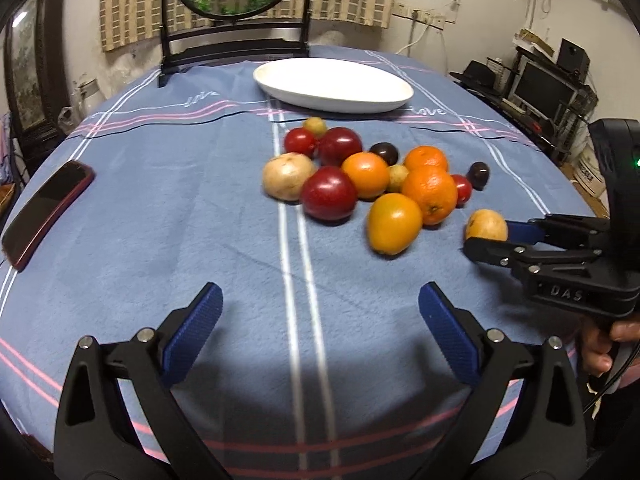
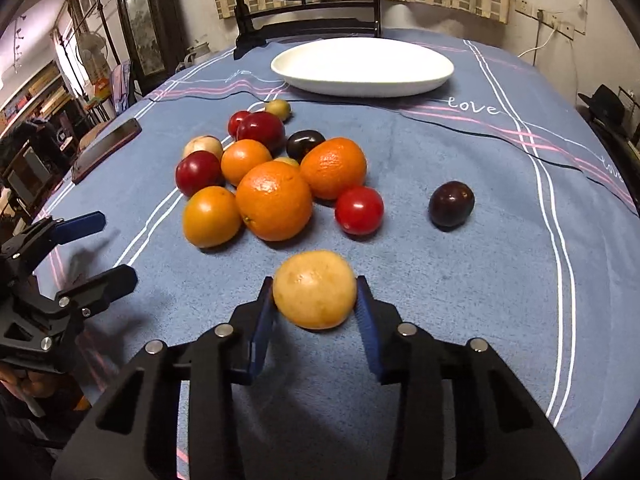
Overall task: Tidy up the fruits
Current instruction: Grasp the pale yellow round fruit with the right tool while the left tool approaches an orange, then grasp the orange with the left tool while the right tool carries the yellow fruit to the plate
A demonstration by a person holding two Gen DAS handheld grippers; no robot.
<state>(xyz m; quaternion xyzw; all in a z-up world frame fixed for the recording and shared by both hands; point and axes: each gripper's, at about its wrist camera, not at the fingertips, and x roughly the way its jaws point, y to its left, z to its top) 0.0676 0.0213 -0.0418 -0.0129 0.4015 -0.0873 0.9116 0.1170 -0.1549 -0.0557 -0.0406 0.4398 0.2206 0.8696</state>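
Resting on a blue cloth with white and pink stripes (image 2: 460, 280) spread over the tabletop, a small round yellow-tan fruit (image 2: 315, 289) is seen clamped between the blue ribbed pads (image 2: 365, 312) of the right black two-finger tool (image 2: 315, 308), one pad pressed to each side of it. In the left wrist view the same yellow-tan fruit (image 1: 486, 225) is shown at the tip of the right tool (image 1: 490, 236), whose handle is gripped by a hand (image 1: 600, 344) at the frame's right edge.

The left black tool (image 1: 320, 312) is held spread wide above bare cloth, near the camera side of the pile, with nothing between its blue pads (image 1: 196, 328) and nothing touched. In the right wrist view the left tool (image 2: 108, 248) is seen at the left edge, its fingers apart.

A pile of fruit is gathered just beyond: large oranges (image 2: 274, 200), an orange-yellow persimmon-like fruit (image 2: 212, 216), dark red plums (image 2: 199, 172), a small red tomato (image 2: 359, 210) and a pale tan fruit (image 1: 288, 176). A dark purple plum (image 2: 451, 204) lies apart to the right. An oval white ceramic dish (image 2: 362, 68) is set behind the pile, and a red-edged phone (image 1: 48, 216) lies at the left.
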